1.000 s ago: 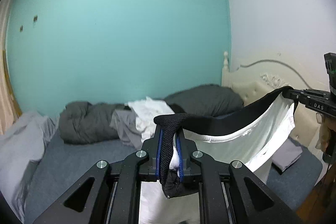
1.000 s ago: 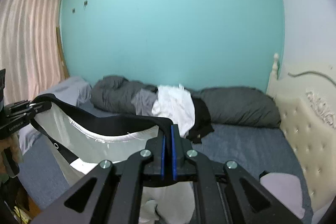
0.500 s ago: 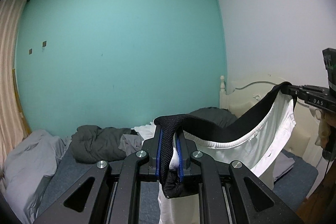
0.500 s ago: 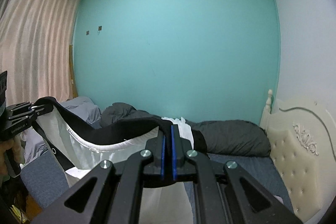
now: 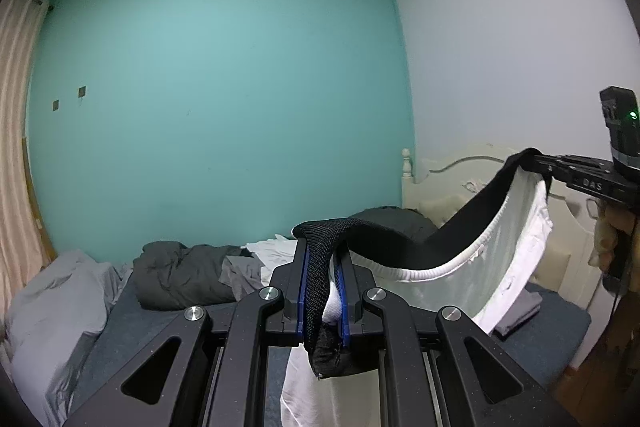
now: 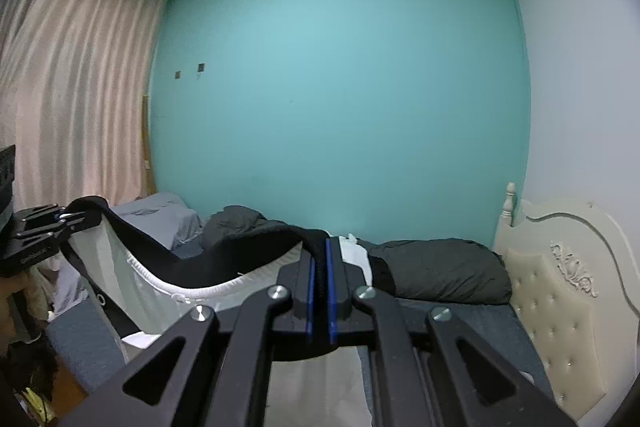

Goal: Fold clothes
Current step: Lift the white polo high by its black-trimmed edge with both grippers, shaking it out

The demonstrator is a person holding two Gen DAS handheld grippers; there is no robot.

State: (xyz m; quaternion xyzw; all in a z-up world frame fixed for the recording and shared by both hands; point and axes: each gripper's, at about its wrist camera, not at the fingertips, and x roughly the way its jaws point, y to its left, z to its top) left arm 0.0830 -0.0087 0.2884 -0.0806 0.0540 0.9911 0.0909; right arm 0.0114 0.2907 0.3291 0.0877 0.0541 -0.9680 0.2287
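White shorts [image 5: 504, 259] with a black waistband [image 5: 404, 249] hang in the air above the bed, stretched between both grippers. My left gripper [image 5: 323, 267] is shut on one end of the waistband, which bunches between its blue pads. My right gripper [image 6: 319, 259] is shut on the other end of the waistband [image 6: 224, 259]. Each gripper shows in the other's view: the right gripper [image 5: 548, 167] at the far right, the left gripper [image 6: 60, 219] at the far left. The white fabric [image 6: 132, 291] droops below the band.
A bed [image 5: 148, 323] with a dark blue sheet lies below, with a dark grey duvet [image 6: 440, 271], a pile of white and grey clothes [image 5: 256, 259], a grey pillow [image 5: 52, 303] and a folded grey item [image 5: 520, 311]. A cream headboard [image 6: 556, 291] stands right; curtains [image 6: 76, 87] hang left.
Both grippers have risen with the shorts; the bed has dropped lower in both views and more wall and ceiling show. The waistband stays stretched between them.
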